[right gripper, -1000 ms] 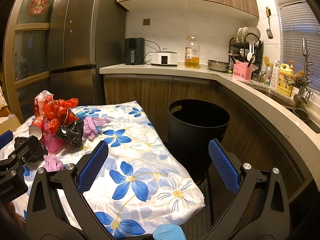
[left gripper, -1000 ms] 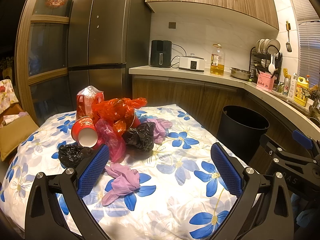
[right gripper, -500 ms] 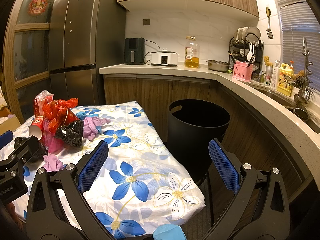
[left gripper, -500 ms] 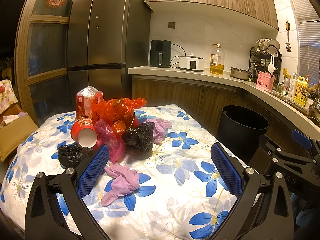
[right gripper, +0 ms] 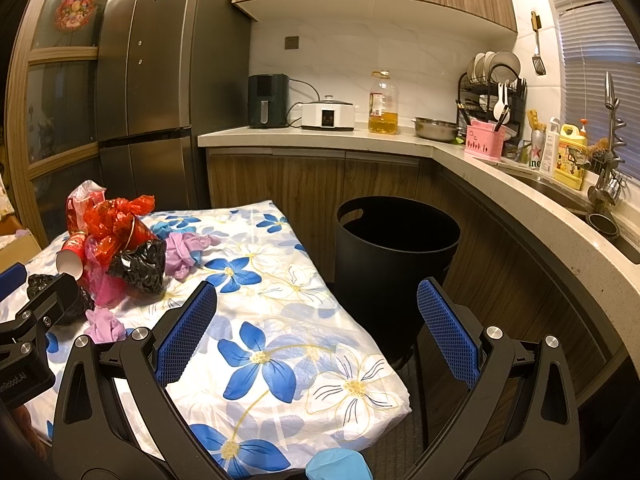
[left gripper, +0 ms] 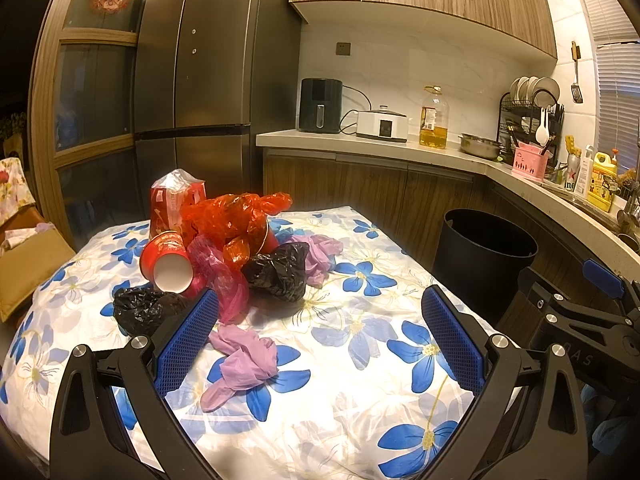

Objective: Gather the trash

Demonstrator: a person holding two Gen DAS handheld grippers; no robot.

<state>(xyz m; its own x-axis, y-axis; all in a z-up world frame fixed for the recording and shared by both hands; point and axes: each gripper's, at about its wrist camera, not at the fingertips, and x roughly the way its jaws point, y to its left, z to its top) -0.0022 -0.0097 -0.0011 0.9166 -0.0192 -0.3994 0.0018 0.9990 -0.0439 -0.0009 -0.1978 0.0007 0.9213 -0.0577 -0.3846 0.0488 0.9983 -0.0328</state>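
A floral-clothed table [left gripper: 352,392] fills the lower frame; the black bin [right gripper: 396,256] stands at centre right, beside it; the trash pile [left gripper: 228,248] sits centre left; left gripper [left gripper: 320,332] and right gripper [right gripper: 316,324] gape wide, empty.

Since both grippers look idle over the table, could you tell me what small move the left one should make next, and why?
Probably ease the left gripper forward and down onto the crumpled purple glove. Its jaws stand wide open and empty, and that glove is the nearest trash, lying apart from the pile on the floral tablecloth. The right gripper, also open, faces the black bin.
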